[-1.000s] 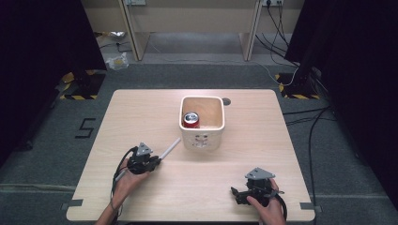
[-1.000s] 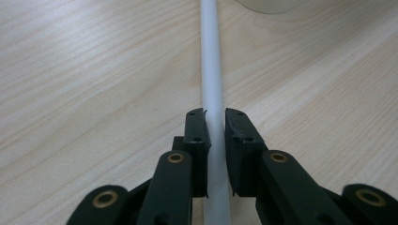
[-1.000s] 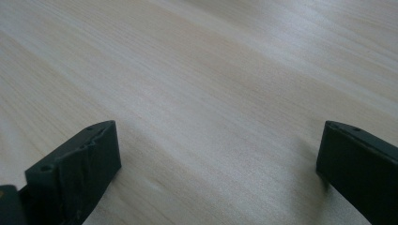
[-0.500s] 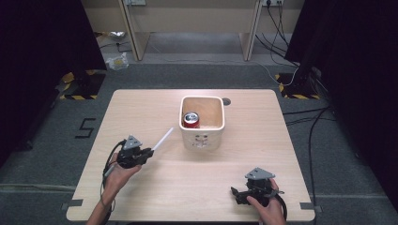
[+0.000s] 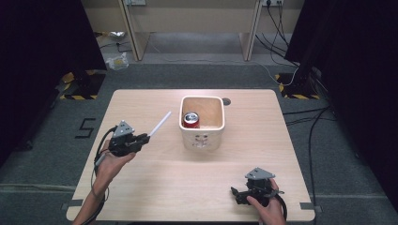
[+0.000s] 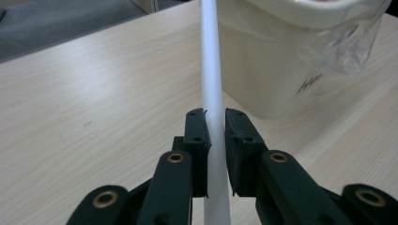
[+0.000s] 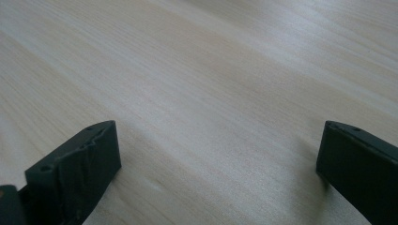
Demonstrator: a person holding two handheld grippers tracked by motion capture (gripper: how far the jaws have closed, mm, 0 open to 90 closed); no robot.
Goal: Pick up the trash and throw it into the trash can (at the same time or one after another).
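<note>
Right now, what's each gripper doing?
Left gripper: closed on the white straw.
Right gripper: open, holding nothing, over the table.

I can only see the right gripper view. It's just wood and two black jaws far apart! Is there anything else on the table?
Observer: Yes, a white bin stands near the table's middle, with a red can inside.
Operator: What's the other gripper doing?
Observer: The left gripper is shut on a white straw.
Operator: Which way does the straw point?
Observer: Its free end slants toward the bin, left of it, not touching it.
</note>
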